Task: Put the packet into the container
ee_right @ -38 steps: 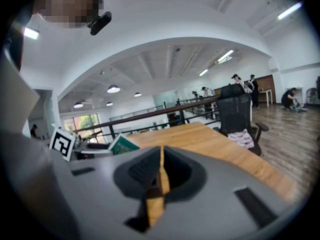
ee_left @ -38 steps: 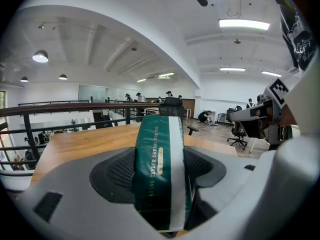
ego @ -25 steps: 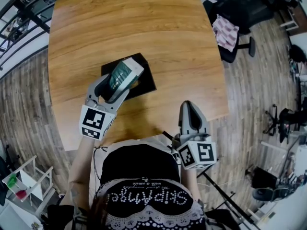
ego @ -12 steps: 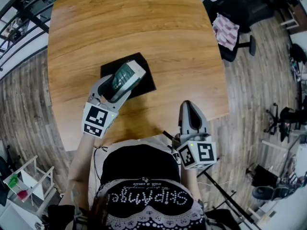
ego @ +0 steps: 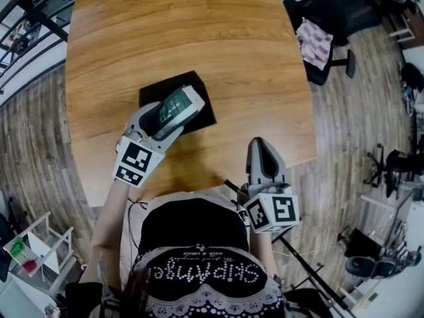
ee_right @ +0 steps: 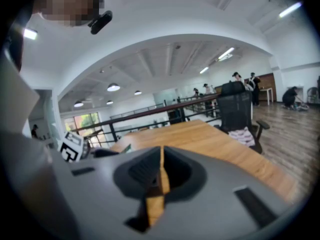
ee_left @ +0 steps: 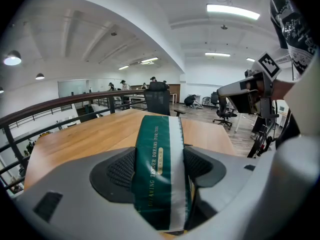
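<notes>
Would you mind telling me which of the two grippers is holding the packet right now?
The left gripper: its jaws clamp the green-and-white packet. The right gripper differs, with its jaws together and nothing between them.

The table is wood, its top smooth and satin-varnished with clear grain. On the table, the container looks matt black. The packet is glossy green film with a white band and gold print. The left gripper and right gripper have smooth, matt grey plastic shells. The left one's pads are black and finely stippled. Around the table, the floor is planked wood. A chair beside the table carries checked cloth.
</notes>
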`<action>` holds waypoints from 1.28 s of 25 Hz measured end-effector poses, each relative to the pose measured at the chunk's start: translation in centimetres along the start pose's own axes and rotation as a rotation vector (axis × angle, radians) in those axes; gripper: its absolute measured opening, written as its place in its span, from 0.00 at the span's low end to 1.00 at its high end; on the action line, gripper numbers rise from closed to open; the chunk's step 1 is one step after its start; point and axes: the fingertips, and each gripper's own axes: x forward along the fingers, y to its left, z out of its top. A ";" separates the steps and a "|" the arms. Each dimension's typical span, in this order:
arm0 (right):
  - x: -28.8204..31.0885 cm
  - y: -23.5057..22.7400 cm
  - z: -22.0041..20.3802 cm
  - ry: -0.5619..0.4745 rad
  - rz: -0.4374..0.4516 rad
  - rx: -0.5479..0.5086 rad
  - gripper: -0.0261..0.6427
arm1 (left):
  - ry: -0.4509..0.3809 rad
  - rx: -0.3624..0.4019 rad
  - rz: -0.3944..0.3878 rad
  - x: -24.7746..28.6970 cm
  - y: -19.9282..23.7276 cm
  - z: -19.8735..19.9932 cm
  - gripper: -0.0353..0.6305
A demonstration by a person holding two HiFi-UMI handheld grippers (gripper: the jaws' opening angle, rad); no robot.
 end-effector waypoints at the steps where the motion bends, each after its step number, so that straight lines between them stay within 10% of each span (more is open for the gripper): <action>1: 0.1 0.0 0.0 0.001 0.001 -0.001 0.10 | 0.007 0.008 -0.007 0.1 -0.1 -0.1 0.55; 32: 2.4 0.0 0.0 0.041 0.029 -0.005 0.10 | 0.169 0.043 -0.135 3.6 -1.2 -3.9 0.55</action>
